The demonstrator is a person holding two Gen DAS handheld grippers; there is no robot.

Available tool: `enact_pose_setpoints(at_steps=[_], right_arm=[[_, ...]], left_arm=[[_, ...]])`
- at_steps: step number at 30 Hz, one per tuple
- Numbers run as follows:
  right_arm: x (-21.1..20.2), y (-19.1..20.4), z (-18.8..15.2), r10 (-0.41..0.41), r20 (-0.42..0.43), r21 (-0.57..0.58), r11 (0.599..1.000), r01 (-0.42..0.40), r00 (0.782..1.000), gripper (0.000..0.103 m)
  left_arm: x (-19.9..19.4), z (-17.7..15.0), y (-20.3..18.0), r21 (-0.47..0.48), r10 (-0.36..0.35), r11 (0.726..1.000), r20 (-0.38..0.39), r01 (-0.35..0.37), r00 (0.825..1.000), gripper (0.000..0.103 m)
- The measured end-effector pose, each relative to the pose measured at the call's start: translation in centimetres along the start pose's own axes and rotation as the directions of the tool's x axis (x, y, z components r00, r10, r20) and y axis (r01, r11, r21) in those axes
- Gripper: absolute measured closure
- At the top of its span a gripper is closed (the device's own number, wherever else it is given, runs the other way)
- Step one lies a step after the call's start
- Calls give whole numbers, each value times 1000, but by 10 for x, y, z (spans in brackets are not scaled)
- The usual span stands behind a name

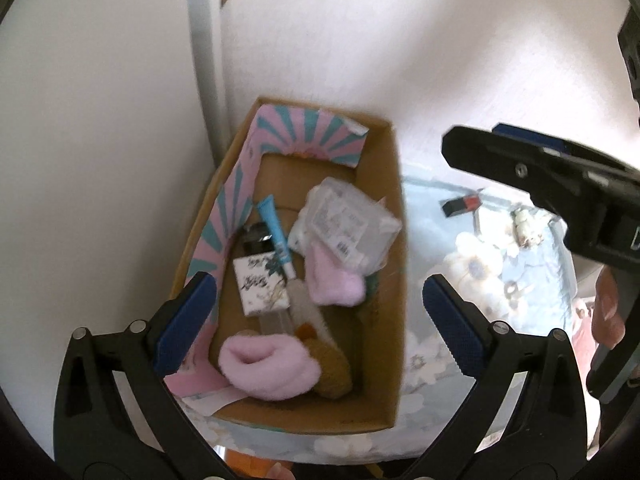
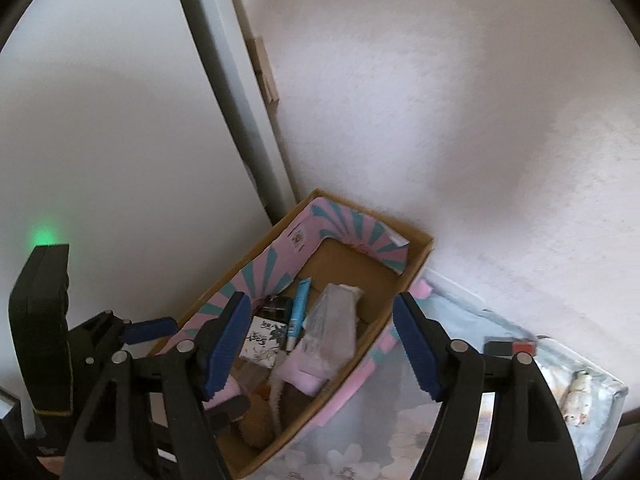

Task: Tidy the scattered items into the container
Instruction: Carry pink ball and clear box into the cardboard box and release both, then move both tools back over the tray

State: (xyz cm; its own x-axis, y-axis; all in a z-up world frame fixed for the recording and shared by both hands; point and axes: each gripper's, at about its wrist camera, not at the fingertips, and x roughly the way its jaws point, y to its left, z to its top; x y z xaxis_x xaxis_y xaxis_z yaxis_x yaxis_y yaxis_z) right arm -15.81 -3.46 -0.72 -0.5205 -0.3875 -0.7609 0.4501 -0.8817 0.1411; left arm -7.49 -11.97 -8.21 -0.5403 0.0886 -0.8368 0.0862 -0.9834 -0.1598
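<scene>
A cardboard box [image 1: 394,280] with pink and teal lining stands in the corner. Inside lie two fluffy pink socks [image 1: 268,364], a clear plastic packet [image 1: 352,224], a blue tube [image 1: 276,232], a small white patterned carton [image 1: 262,284] and a brown plush [image 1: 332,368]. My left gripper [image 1: 316,292] hangs open above the box with nothing between its fingers. My right gripper [image 2: 320,304] is also open and empty over the box [image 2: 416,248]. On the floral cloth to the right lie a red-and-black item [image 2: 508,347] and a small white trinket [image 2: 578,400].
White walls meet behind the box, with a grey vertical pipe [image 1: 200,60] in the corner. The floral cloth [image 1: 500,280] ends at a front edge just below the box. A person's hand [image 1: 608,312] shows at the right edge.
</scene>
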Motion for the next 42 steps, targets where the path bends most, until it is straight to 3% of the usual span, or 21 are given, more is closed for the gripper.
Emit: enact_pose_setpoints(at_steps=[12, 18, 21, 26, 32, 37, 42], right_arm=[[-86, -63, -8, -98, 85, 105, 991, 88, 992, 34], [-143, -107, -16, -174, 132, 141, 978, 156, 976, 34], [-162, -126, -30, -233, 122, 141, 966, 215, 965, 34], [-164, -159, -78, -278, 71, 193, 946, 260, 958, 34], [-123, -174, -164, -286, -19, 292, 915, 279, 958, 34], [-77, -180, -219, -300, -39, 354, 888, 294, 953, 34], [-55, -188, -236, -324, -30, 361, 879, 312, 946, 34]], left_arm=[[-22, 35, -52, 74, -79, 994, 45, 75, 996, 0], [-47, 61, -97, 170, -168, 974, 113, 148, 979, 0], [-44, 68, -126, 211, -199, 962, 106, 173, 974, 0], [6, 62, -171, 237, -236, 944, 5, 228, 972, 0], [96, 33, -214, 210, -243, 940, -136, 268, 960, 1], [166, 16, -240, 219, -223, 941, -172, 258, 960, 5], [206, 10, -262, 245, -188, 941, -192, 233, 963, 5]])
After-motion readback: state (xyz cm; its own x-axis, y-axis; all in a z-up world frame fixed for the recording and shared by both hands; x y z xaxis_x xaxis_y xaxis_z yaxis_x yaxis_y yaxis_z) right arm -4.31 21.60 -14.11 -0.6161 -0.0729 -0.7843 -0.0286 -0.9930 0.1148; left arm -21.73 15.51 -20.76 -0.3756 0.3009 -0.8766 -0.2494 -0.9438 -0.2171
